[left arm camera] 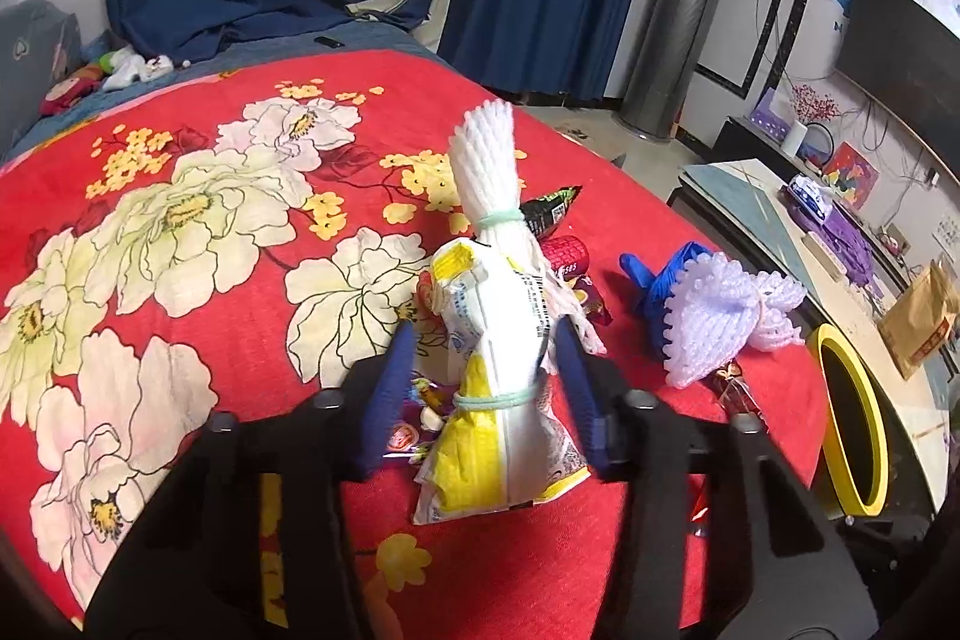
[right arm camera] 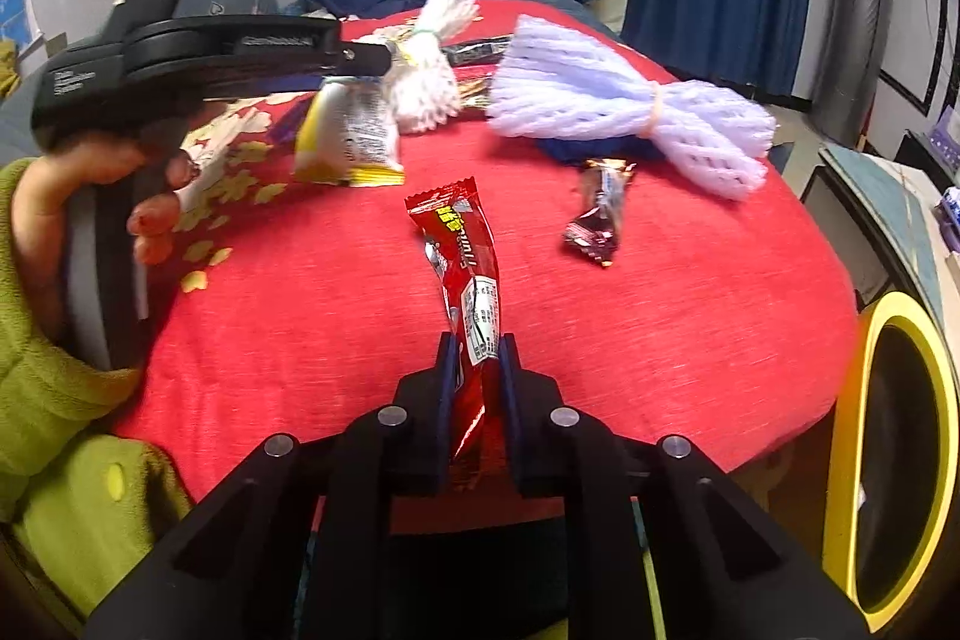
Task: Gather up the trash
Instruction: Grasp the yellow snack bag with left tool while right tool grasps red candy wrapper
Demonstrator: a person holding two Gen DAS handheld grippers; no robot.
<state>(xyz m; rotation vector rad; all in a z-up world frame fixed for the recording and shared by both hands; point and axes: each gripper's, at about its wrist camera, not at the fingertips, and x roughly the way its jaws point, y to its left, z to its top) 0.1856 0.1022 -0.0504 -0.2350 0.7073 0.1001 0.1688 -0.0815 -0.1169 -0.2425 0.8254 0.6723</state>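
Note:
My left gripper (left arm camera: 483, 340) is shut on a yellow and white snack packet (left arm camera: 498, 388) tied with a green band to white foam netting (left arm camera: 486, 160), held above the red bedspread (left arm camera: 180, 130). The packet also shows in the right wrist view (right arm camera: 348, 130), hanging from the left gripper (right arm camera: 384, 58). My right gripper (right arm camera: 477, 346) is shut on a red snack wrapper (right arm camera: 465, 256), holding it up over the bedspread (right arm camera: 660, 310). A dark candy wrapper (right arm camera: 597, 220) and a lilac foam net bundle (right arm camera: 612, 100) lie on the bed ahead.
A yellow-rimmed black bin (right arm camera: 900, 454) stands at the bed's right edge, also in the left wrist view (left arm camera: 852, 412). More wrappers (left arm camera: 558, 220) and a blue item under the lilac foam net (left arm camera: 720, 310) lie on the bed. A low table (left arm camera: 840, 250) with clutter stands to the right.

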